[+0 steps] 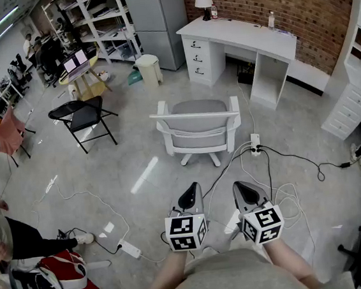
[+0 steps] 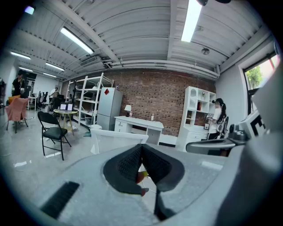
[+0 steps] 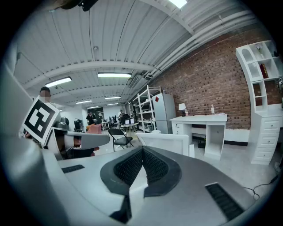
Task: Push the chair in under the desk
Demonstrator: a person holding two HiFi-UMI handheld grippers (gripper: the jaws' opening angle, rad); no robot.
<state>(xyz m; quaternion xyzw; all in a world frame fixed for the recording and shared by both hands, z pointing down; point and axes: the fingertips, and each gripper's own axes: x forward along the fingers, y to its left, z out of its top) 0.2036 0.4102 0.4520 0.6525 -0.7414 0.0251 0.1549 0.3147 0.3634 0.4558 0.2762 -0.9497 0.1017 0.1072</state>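
Note:
A white chair with a grey seat stands on the floor, its back toward me, well away from the white desk by the brick wall. My left gripper and right gripper are side by side near my body, short of the chair and apart from it. Both are shut with nothing between the jaws. The chair back shows just past the left gripper in the left gripper view. In the right gripper view the right gripper points at the chair back, with the desk beyond.
Cables and a power strip lie on the floor between me and the chair. A black folding chair stands to the left, a white drawer unit to the right. A person sits at the lower left near a red bag.

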